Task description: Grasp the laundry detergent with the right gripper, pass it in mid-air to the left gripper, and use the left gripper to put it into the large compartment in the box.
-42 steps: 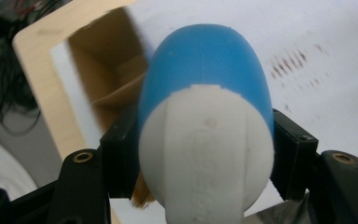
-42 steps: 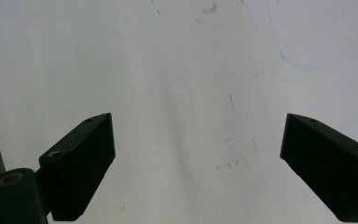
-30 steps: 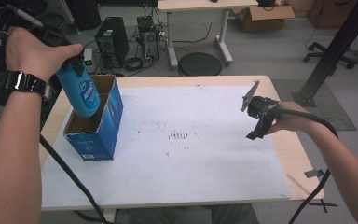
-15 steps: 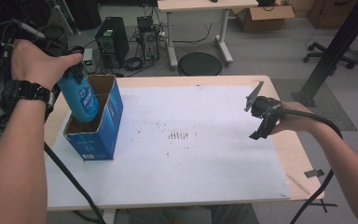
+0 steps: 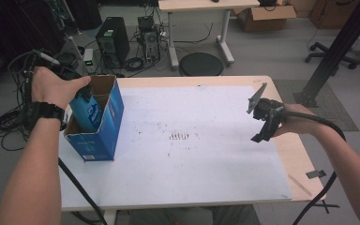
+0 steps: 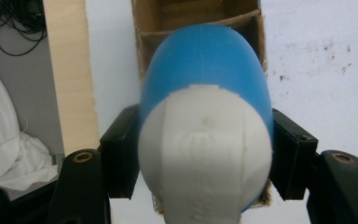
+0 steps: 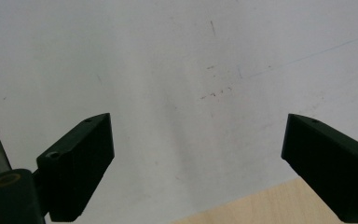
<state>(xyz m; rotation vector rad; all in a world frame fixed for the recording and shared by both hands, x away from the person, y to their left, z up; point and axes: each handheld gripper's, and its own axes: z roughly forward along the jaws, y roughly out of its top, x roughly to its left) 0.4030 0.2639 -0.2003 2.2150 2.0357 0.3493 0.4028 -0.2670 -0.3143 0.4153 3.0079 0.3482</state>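
One blue bottle (image 6: 205, 93) inside box (image 5: 110, 122)

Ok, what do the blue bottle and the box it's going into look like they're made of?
Blue bottle: looks like smooth matte plastic, with a faint mould seam down the body; its white cap seems plastic too. Box: cardboard, going by the raw brown inside walls and divider, with a glossy blue printed outside. The left gripper clamps the bottle at its cap end.
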